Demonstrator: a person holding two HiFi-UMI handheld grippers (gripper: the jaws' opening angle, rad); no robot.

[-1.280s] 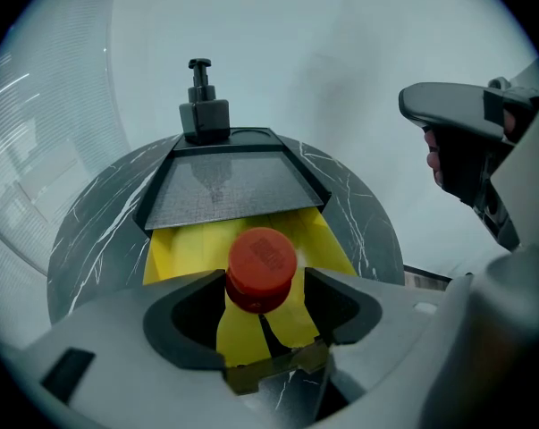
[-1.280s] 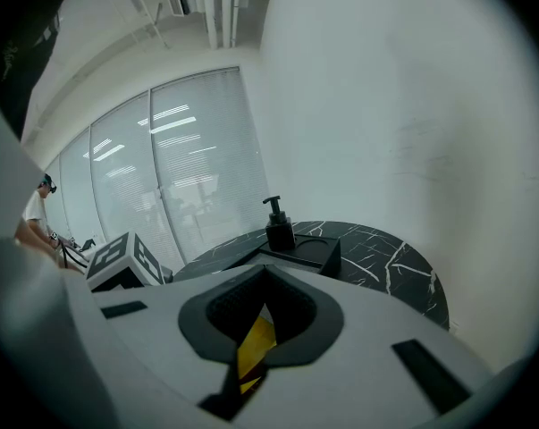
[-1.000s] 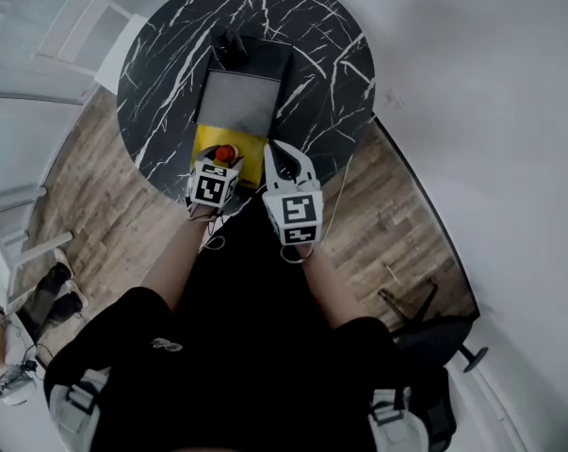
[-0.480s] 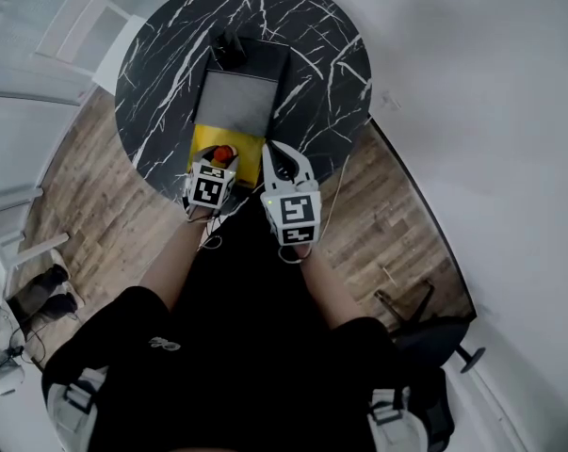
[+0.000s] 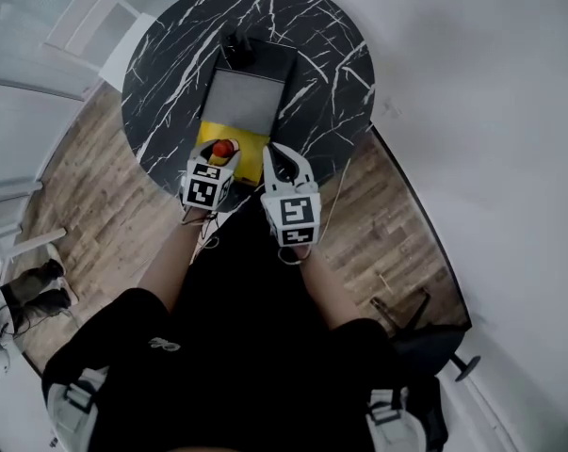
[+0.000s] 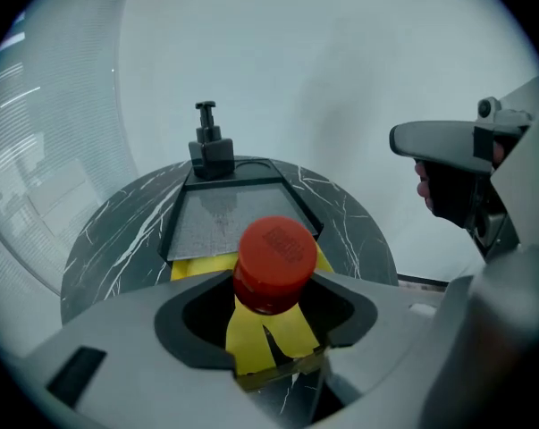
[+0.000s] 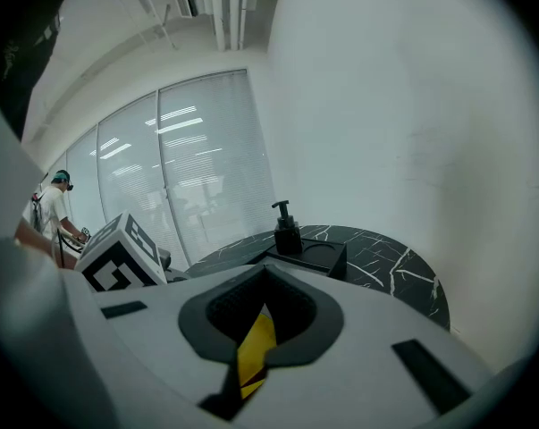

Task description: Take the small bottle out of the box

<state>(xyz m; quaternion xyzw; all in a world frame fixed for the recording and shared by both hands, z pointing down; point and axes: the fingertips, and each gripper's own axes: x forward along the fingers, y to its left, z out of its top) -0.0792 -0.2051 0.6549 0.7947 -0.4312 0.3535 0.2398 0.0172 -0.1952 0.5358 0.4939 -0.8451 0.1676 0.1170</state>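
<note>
Locating the small bottle (image 6: 273, 262): it stands upright between my left fingers (image 6: 117, 347), red cap uppermost, long axis close to vertical. These fingers have just been closing and bear on the bottle below the cap from both sides, held wide by its girth. Directly beneath lies the yellow box (image 5: 251, 155), at the near edge of the round black marble counter (image 5: 166, 73). In the head view the cap shows over the left part of the box. I cannot tell whether the bottle's base is clear of the box rim, because the fingers cover it.

The coming move turns on that vertical axis. Withdrawal should, in my judgement, run straight up along it until the base clears the rim. Sideways travel before that risks dragging the box.

The left hand is the working hand, pitched steeply downward and reaching in from the near edge. My right fingers (image 7: 144, 338) are closed to a thin slit through which the yellow of the box shows, and nothing appears held. That hand sits just right of the box, aimed shallowly across the counter toward the black tray (image 5: 249, 97) and pump dispenser (image 5: 236, 47).
</note>
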